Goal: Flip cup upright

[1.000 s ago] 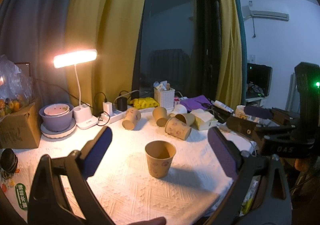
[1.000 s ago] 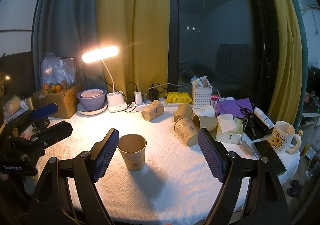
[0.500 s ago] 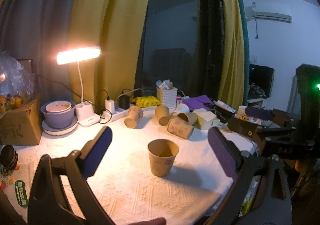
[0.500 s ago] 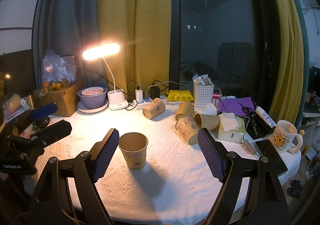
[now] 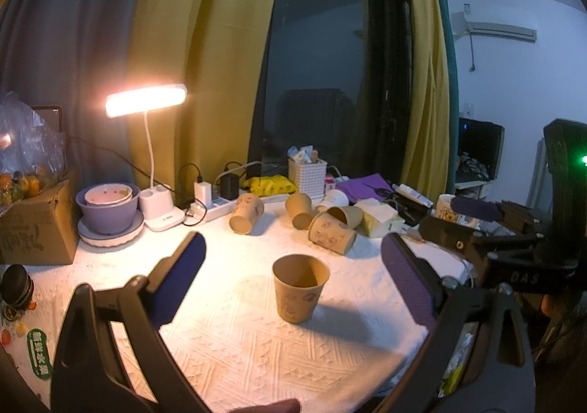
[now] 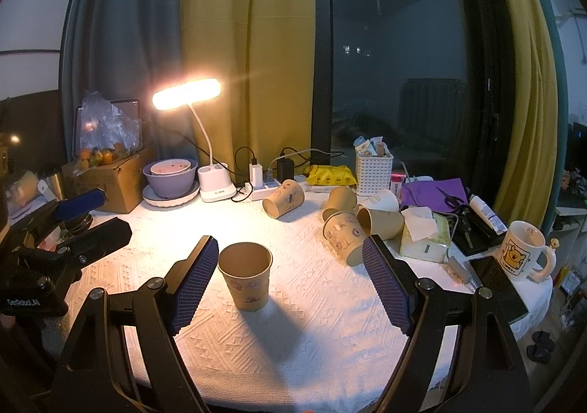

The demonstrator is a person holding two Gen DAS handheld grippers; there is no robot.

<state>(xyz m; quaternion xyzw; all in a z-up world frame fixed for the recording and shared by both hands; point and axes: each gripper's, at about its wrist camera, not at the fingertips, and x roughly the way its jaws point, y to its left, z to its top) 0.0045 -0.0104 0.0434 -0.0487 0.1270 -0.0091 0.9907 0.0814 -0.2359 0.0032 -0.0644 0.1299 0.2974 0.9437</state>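
Observation:
A brown paper cup (image 5: 299,286) stands upright on the white tablecloth; it also shows in the right wrist view (image 6: 245,275). Several more paper cups lie on their sides behind it: one near the power strip (image 5: 246,212) (image 6: 284,198) and a cluster to the right (image 5: 330,231) (image 6: 346,237). My left gripper (image 5: 293,279) is open and empty, held back from the upright cup. My right gripper (image 6: 290,281) is open and empty, the cup just by its left finger (image 6: 194,279), apart from it.
A lit desk lamp (image 6: 187,94), purple bowls (image 6: 169,178), a cardboard box (image 6: 110,174), a power strip (image 6: 268,185), a white basket (image 6: 373,171), a tissue box (image 6: 425,237), a mug (image 6: 522,255) and a phone (image 6: 500,284) ring the table (image 6: 293,339). The table edge is near on the right.
Both views drifted slightly; the grippers rose or pulled back a little. The upright cup stays put and both grippers stay open.

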